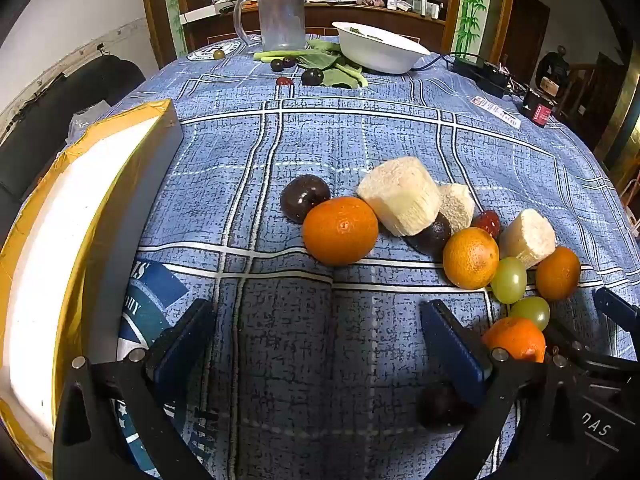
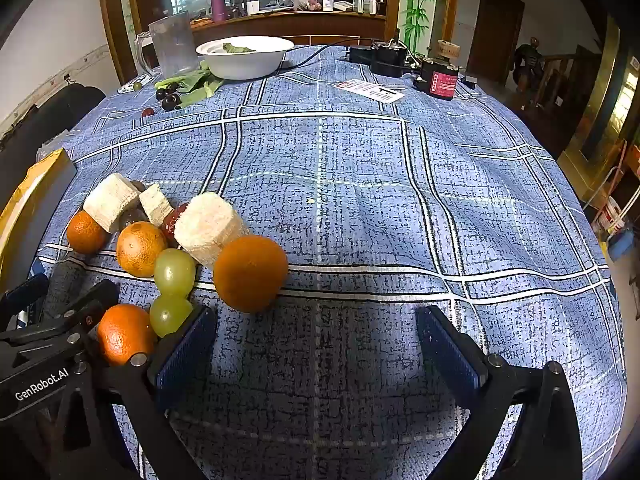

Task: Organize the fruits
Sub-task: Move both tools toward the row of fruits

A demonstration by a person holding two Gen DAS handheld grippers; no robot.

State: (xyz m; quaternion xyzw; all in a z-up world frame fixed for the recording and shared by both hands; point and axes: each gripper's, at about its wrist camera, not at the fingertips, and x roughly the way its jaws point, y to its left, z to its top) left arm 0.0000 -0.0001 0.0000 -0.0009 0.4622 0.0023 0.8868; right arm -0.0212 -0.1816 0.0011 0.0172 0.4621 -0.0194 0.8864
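Tablecloth [image 2: 360,200] beside "GenRobot.AI" left gripper [image 2: 44,384].

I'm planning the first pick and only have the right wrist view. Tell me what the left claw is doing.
Observer: The left claw is open with nothing in it, above bare cloth.
Operator: Report any fruit I can't see.
Observer: A dark plum lies partly hidden behind the left claw's right finger.
Operator: Describe the box at my left edge.
Observer: The box is white with yellow tape along its edges; no fruit shows on its white face.
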